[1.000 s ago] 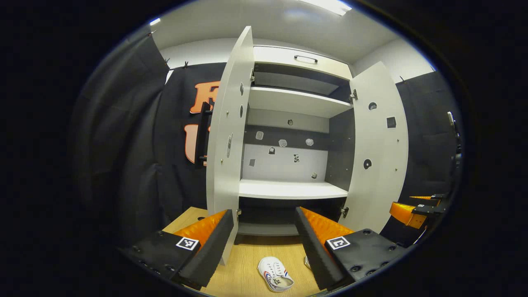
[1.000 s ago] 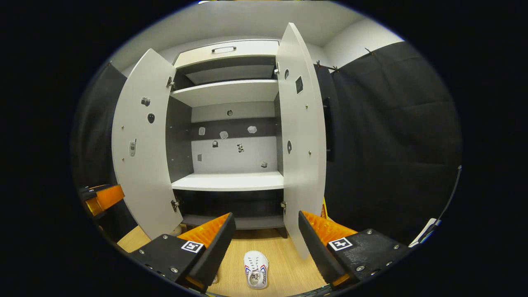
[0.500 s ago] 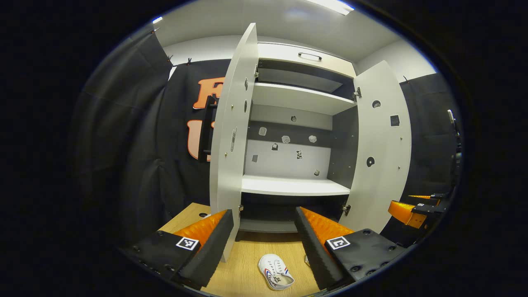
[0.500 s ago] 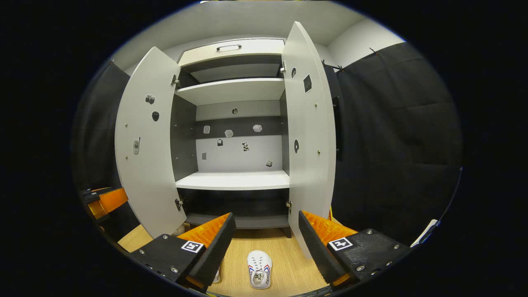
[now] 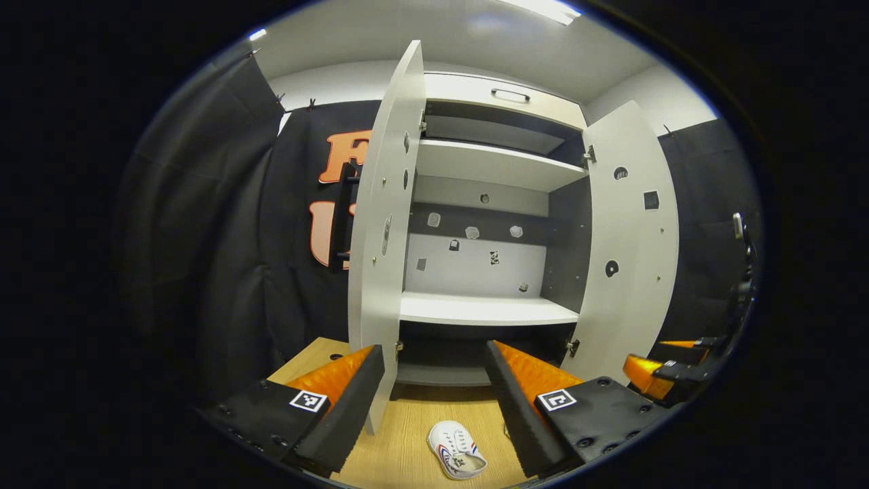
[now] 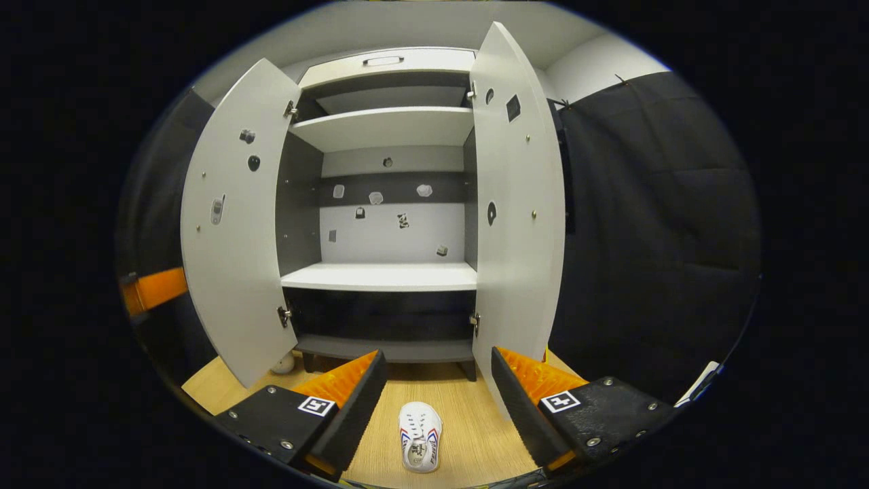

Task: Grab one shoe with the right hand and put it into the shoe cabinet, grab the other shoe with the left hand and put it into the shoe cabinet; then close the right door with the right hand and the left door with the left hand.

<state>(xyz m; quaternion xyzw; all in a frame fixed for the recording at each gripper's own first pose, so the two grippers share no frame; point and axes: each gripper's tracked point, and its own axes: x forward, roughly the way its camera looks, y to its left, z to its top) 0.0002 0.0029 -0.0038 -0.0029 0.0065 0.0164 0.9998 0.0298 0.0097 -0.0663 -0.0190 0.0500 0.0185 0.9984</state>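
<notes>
A white shoe point(image 5: 456, 449) with red and blue stripes lies on the wooden floor in front of the shoe cabinet point(image 5: 485, 309); a sliver of a second shoe point(image 5: 506, 429) peeks out beside a finger. My left gripper point(image 5: 434, 401) is open above them, holding nothing. In the right gripper view a white shoe point(image 6: 419, 436) lies toe-forward just below and between the fingers of my right gripper point(image 6: 434, 401), which is open and well above it. The cabinet point(image 6: 380, 277) stands with both doors swung wide. The right gripper point(image 5: 662, 377) also shows low at the right of the left gripper view.
The left door point(image 6: 231, 224) and right door point(image 6: 516, 204) jut out toward me on either side of the floor strip point(image 6: 468, 421). Cabinet shelves are bare. The left gripper point(image 6: 153, 288) shows beyond the left door. Black cloth walls close in on both sides.
The right gripper has tilted downward and edged nearer, so the cabinet sits higher in its view; in the left view it has dropped lower. The left gripper barely moved. Shoes lie still.
</notes>
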